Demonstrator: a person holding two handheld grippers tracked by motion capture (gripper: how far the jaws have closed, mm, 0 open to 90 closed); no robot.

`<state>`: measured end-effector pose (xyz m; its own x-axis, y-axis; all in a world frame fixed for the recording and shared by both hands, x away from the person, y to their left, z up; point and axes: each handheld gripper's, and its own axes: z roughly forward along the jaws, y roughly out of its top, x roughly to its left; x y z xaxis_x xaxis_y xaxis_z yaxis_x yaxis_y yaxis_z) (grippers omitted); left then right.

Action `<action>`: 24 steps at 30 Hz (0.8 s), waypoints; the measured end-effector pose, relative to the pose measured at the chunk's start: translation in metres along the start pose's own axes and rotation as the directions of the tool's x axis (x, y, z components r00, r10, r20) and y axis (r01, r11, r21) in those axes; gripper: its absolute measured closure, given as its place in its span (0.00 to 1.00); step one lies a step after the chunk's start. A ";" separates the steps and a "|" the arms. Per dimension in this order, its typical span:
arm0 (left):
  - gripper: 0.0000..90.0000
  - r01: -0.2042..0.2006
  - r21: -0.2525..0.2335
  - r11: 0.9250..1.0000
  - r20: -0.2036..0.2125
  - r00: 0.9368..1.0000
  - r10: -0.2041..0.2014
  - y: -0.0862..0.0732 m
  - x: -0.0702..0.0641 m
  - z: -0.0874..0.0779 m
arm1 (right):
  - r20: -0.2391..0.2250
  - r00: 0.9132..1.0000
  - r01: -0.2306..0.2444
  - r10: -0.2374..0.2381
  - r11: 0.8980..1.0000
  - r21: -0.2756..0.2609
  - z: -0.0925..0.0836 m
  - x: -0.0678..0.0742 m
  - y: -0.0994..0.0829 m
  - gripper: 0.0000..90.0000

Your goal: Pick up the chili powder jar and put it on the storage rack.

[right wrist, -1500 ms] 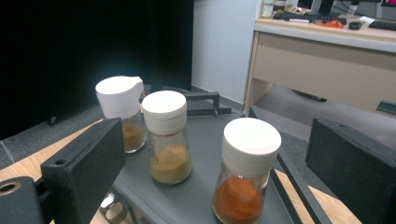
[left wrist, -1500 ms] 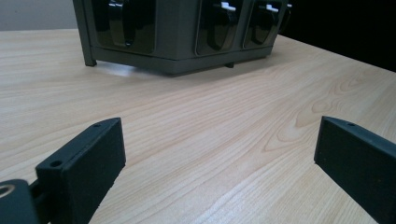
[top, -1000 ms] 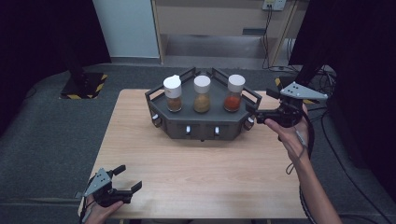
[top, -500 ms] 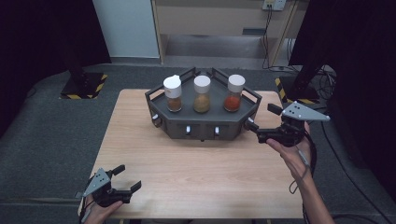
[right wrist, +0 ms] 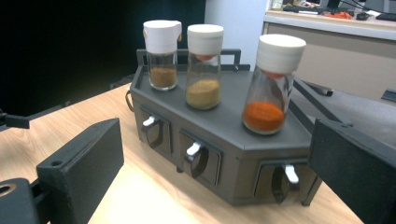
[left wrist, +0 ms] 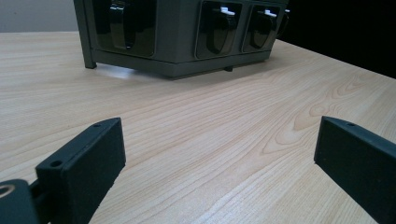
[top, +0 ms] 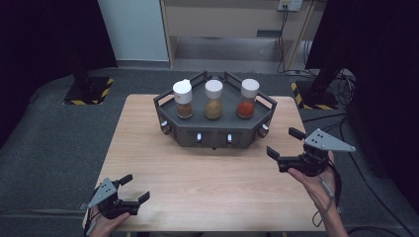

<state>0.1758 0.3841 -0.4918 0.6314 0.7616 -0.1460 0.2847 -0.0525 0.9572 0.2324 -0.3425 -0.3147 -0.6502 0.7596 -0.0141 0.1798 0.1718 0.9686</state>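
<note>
My right tongs (top: 282, 149) stand wide open with nothing between the jaws, held above the tabletop (top: 207, 173) just off the right front corner of the dark spice rack (top: 217, 129). In the right gripper view the jaws frame the rack at an angle: its front drawers face me, and the nearest drawer handle (right wrist: 290, 174) sits low between the jaws, a little toward the right one. My left tongs (top: 132, 187) are also open and empty, low over the near left corner of the tabletop, well apart from the rack; in the left gripper view the jaws frame bare wood, with the rack's drawer fronts (left wrist: 218, 32) far ahead.

Three jars stand upright in a row on top of the rack: the brown spice jar (top: 183, 98) on the left, the tan spice jar (top: 213, 99) in the middle, the red spice jar (top: 247, 98) on the right. None is touched.

I judge this to be an approach step: nothing is gripped, and the right tongs are the ones near the work. The likeliest target is the red spice jar or the right-hand drawer beneath it. For the jar, I would need to rise, level the jaws about its glass body below the white cap, and close gently so it does not tip into its neighbour. For the drawer, I would go lower and pinch the small handle squarely.
</note>
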 end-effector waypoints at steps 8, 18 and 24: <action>0.01 0.004 -0.007 1.000 -0.001 1.000 -0.004 -0.001 0.000 0.000 | 0.028 1.000 -0.006 0.006 1.000 0.004 -0.014 0.006 -0.023 0.04; 0.01 0.003 -0.004 1.000 0.002 1.000 -0.003 0.000 0.000 0.000 | 0.066 0.998 -0.022 0.019 0.999 0.040 -0.025 0.008 -0.055 0.04; 0.01 0.004 -0.005 1.000 0.002 1.000 -0.004 -0.001 0.000 0.000 | 0.072 0.997 -0.039 0.035 0.997 0.060 -0.027 0.011 -0.074 0.04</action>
<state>0.1761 0.3840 -0.4925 0.6315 0.7607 -0.1504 0.2840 -0.0465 0.9577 0.1920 -0.3641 -0.3797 -0.5887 0.8084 0.0016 0.2493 0.1797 0.9516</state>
